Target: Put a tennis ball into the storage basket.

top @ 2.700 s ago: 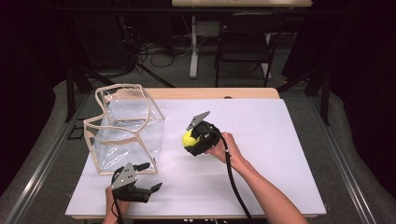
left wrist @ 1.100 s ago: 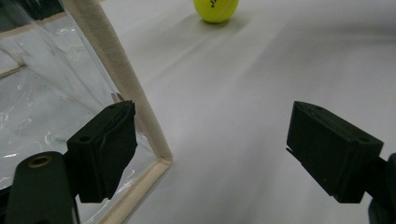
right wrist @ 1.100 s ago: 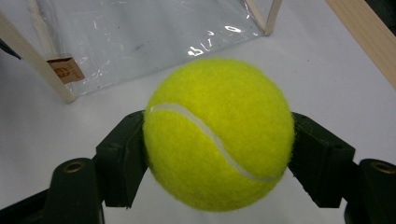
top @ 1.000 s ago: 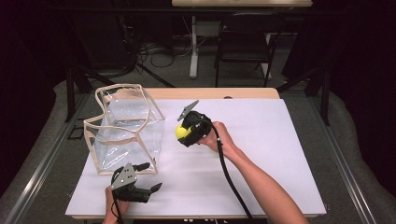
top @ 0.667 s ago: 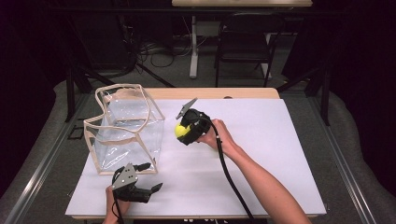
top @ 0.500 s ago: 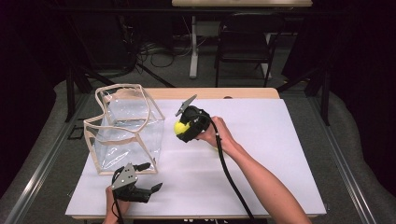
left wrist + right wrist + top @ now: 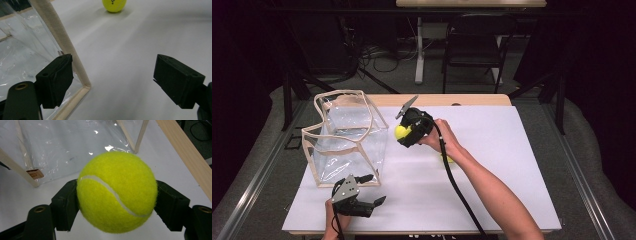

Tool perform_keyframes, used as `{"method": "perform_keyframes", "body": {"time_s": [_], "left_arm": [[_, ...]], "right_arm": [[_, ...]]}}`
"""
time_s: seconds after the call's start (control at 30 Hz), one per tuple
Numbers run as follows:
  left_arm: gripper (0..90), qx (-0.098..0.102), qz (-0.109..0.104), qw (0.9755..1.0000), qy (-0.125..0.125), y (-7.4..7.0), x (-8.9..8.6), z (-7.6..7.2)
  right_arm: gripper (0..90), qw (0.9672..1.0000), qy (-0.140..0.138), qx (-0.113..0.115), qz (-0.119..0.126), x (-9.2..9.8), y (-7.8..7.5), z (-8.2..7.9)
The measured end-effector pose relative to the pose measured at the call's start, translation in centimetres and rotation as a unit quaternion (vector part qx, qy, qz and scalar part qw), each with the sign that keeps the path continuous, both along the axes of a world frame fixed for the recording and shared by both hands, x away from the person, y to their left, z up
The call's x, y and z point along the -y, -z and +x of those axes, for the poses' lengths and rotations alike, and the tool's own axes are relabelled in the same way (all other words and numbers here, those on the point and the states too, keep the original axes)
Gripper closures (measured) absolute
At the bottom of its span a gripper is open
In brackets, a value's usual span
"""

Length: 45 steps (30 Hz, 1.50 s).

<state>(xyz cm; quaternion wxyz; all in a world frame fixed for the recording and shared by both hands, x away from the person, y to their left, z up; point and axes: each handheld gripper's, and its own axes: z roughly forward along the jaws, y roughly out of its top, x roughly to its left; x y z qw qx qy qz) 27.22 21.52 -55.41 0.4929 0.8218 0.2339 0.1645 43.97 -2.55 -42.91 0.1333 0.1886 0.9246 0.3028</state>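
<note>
My right gripper (image 7: pixel 404 131) is shut on a yellow tennis ball (image 7: pixel 401 132), held above the white table cover just right of a clear plastic bag with beige trim (image 7: pixel 344 135). In the right gripper view the ball (image 7: pixel 117 192) sits between both pads, and the bag (image 7: pixel 62 145) lies close ahead. A second yellow ball (image 7: pixel 447 159) rests on the cover, partly hidden under the right hand. My left gripper (image 7: pixel 373 189) stands open near the front edge, by the bag's near corner. In the left gripper view the bag's trimmed corner (image 7: pixel 75 62) is beside the left jaw, and the second ball (image 7: pixel 114 5) lies far ahead.
A white cover (image 7: pixel 502 170) spreads over the wooden table, whose bare far edge (image 7: pixel 462 100) shows behind it. Beyond the table are a chair (image 7: pixel 474 47), a desk leg and cables on the floor. The right gripper's cable trails along the forearm.
My right gripper has carried the tennis ball up and to the left, closer to the bag. The left gripper and the bag have stayed in place.
</note>
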Motion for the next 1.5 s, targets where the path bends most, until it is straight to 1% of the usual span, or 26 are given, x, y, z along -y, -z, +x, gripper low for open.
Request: {"method": "perform_keyframes", "body": {"time_s": [0.43, 0.6, 0.7, 0.77, 1.13, 1.2, 1.3, 1.5], "left_arm": [[16.1, 0.001, -0.002, 1.0000, 0.000, 0.0, 0.0, 0.0], [16.1, 0.001, -0.003, 1.0000, -0.002, 0.0, -0.1, 0.0], [16.1, -0.001, 0.000, 1.0000, -0.001, 0.0, -0.1, 0.0], [16.1, 0.000, -0.002, 1.0000, -0.001, 0.0, -0.1, 0.1], [16.1, -0.001, 0.001, 1.0000, -0.001, 0.0, -0.1, 0.1], [16.1, -0.001, 0.000, 1.0000, 0.000, 0.0, -0.1, 0.0], [16.1, -0.001, -0.002, 1.0000, 0.000, 0.0, -0.1, 0.1], [16.1, -0.002, -0.002, 1.0000, 0.000, 0.0, -0.1, 0.0]], "right_arm": [[26.7, 1.0000, -0.001, -0.001, -0.009, -0.6, -0.6, 0.5], [26.7, 1.0000, 0.000, 0.000, -0.009, -0.9, -1.1, 0.8], [26.7, 1.0000, 0.000, 0.001, -0.005, -0.9, -1.5, 0.9], [26.7, 1.0000, -0.001, 0.003, -0.006, -0.9, -1.7, 1.0], [26.7, 1.0000, -0.001, 0.003, -0.008, -0.9, -2.0, 1.3], [26.7, 0.9999, -0.001, 0.004, -0.012, -1.0, -2.2, 1.4], [26.7, 0.9999, -0.001, 0.007, -0.008, -1.2, -2.5, 1.4], [26.8, 0.9999, -0.003, 0.009, -0.010, -1.5, -3.1, 1.5]]}}
